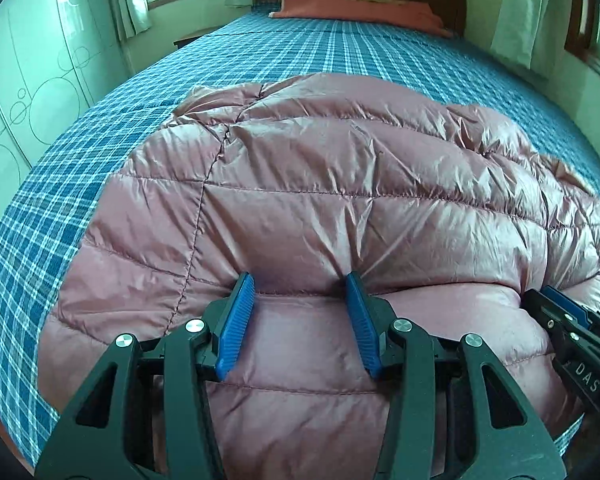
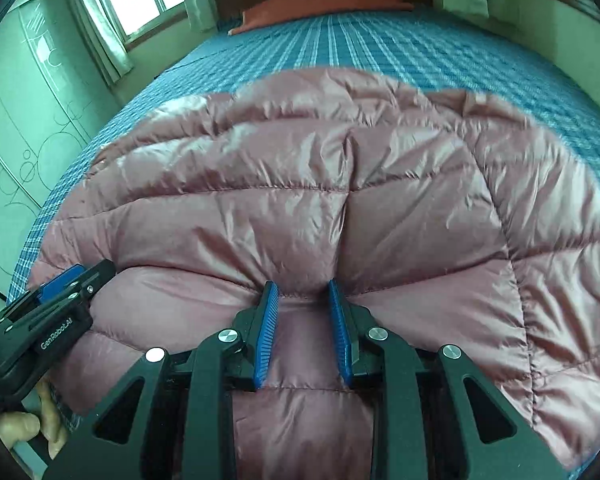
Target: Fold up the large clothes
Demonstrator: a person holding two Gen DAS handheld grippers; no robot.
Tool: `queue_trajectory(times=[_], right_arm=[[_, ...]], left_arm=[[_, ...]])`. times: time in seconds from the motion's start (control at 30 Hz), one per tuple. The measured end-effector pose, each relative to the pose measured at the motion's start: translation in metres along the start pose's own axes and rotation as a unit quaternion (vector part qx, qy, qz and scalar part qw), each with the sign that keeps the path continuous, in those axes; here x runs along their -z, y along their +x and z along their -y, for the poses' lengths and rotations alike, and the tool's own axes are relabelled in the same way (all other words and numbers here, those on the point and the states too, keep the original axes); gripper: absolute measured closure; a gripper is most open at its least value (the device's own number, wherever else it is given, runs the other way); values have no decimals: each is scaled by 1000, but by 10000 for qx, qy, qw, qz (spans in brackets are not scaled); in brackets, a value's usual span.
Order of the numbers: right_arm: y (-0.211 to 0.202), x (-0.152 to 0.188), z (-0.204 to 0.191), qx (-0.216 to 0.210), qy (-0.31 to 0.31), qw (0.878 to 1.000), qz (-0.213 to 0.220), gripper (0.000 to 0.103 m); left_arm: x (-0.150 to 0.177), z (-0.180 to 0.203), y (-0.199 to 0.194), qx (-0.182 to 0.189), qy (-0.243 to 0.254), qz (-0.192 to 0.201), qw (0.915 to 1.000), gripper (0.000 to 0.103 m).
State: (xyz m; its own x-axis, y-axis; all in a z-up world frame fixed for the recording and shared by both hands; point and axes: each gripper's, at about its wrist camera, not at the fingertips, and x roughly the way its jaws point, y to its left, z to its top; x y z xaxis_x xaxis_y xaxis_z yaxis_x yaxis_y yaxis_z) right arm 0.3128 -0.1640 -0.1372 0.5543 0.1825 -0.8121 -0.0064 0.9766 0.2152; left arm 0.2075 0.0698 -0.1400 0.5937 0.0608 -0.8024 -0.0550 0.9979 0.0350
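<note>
A large dusty-pink quilted down jacket (image 1: 320, 200) lies spread on the bed and also fills the right wrist view (image 2: 300, 208). My left gripper (image 1: 302, 282) has its blue pads apart, pressing into the near edge of the jacket with puffy fabric bulging between them. My right gripper (image 2: 303, 285) stands the same way on the jacket's near edge, its pads closer together around a fold. The right gripper shows at the right edge of the left wrist view (image 1: 560, 308). The left gripper shows at the left of the right wrist view (image 2: 60, 280).
The bed has a blue plaid sheet (image 1: 300, 52), a red pillow (image 1: 364, 8) and a dark wooden headboard (image 1: 452, 4) at the far end. A pale wardrobe (image 1: 32, 80) stands on the left. Windows with white curtains (image 2: 96, 20) are behind.
</note>
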Motion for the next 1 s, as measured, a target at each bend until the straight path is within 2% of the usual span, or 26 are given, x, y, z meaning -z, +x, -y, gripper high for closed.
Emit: queue_trajectory(times=[0.1,0.2,0.27,0.37,0.4,0.43,0.5,0.63,0.7,0.77,0.83,0.9,1.0], right_arm=[[-13,-8,-7,87,-74,9999,5,76],[-27,-22,-16,115,-196,9993,306,76],[-26,-32,-20,93,-230,9991,356,76],[-10,-42,-25,127,-242,9993,270,76],[1,-44,-27,176,-271,9993,160,76],[19,-43,-27,193,-296,9993,-125,76],[26,-45,-27,204,-286,9991,-232,76],[7,-55,-33,362,-356,9987,44,76],[8,-61,-39,517,-489,9974,83,76],[22,-60,-43,633,-576,9963,-77,76],[37,-58,-44,734,-661,9948,-227,76],[43,-53,-47,900,-811,9925,-158,76],[45,-47,-49,1023,-918,9905,-28,76]], left_arm=[[-7,1,-14,-38,67,41,10000,63],[-20,5,-32,-85,78,458,9989,62],[-29,10,-29,-119,138,524,9985,62],[-37,19,-2,-158,212,301,9992,62],[-35,25,14,-206,344,59,9992,62],[-34,27,22,-237,422,-43,9988,63],[-34,31,19,-291,532,30,9982,63],[-45,27,8,-182,323,223,9991,63],[-52,27,16,-237,289,178,9991,63],[-54,27,33,-276,308,45,9991,63],[-50,33,42,-436,458,113,9979,62],[-45,40,46,-623,620,222,9959,62],[-41,43,49,-666,628,260,9955,62]])
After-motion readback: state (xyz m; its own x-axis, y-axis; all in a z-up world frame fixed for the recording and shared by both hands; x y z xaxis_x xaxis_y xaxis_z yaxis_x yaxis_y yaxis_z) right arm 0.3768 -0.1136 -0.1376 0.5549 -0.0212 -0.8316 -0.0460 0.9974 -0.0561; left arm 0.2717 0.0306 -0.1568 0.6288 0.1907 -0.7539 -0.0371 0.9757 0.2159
